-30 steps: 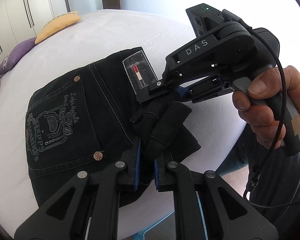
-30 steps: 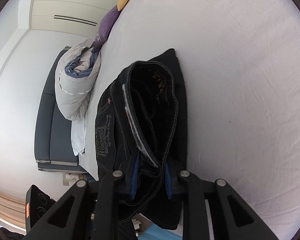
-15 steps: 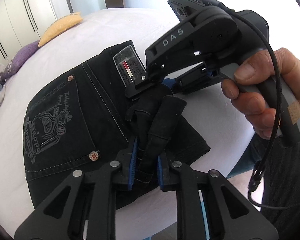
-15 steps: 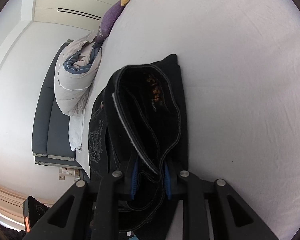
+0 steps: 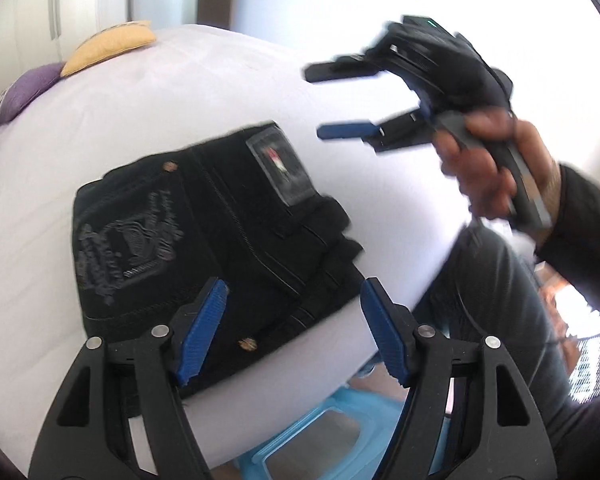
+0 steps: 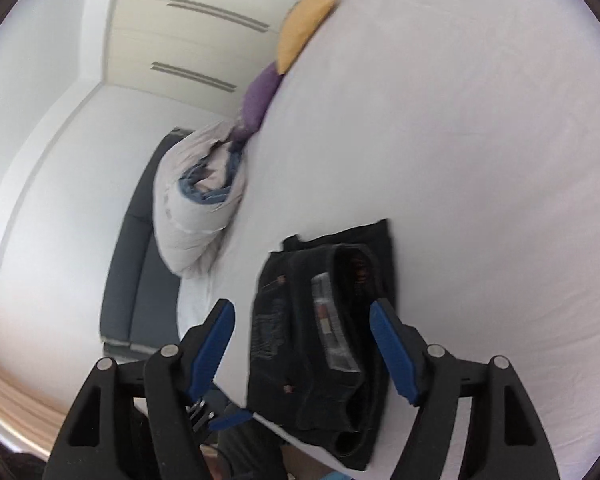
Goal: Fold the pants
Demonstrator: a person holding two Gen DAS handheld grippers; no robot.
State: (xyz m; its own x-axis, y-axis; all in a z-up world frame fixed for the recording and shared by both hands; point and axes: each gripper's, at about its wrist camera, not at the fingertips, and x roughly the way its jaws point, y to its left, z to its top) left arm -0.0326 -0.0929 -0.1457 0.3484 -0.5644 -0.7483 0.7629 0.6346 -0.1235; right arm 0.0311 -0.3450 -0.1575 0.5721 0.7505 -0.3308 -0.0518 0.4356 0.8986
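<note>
Left gripper (image 5: 294, 322) is hovering over the pants (image 5: 204, 240), jaws apart, holding nothing. Pants are lying folded, black, back pocket up, at the bed (image 5: 220, 92) edge. Right gripper (image 5: 320, 102) is also spread wide, off the fabric.

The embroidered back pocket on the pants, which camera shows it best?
The left wrist view: the back pocket faces the camera, its embroidery readable on the folded pants. The right wrist view shows the pocket edge-on, blurred, its stitching barely visible.

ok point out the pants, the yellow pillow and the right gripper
pants (image 5: 188, 232), left wrist view, back pocket area
yellow pillow (image 5: 108, 46), left wrist view, middle of cushion
right gripper (image 5: 336, 102), left wrist view, between the open fingertips
</note>
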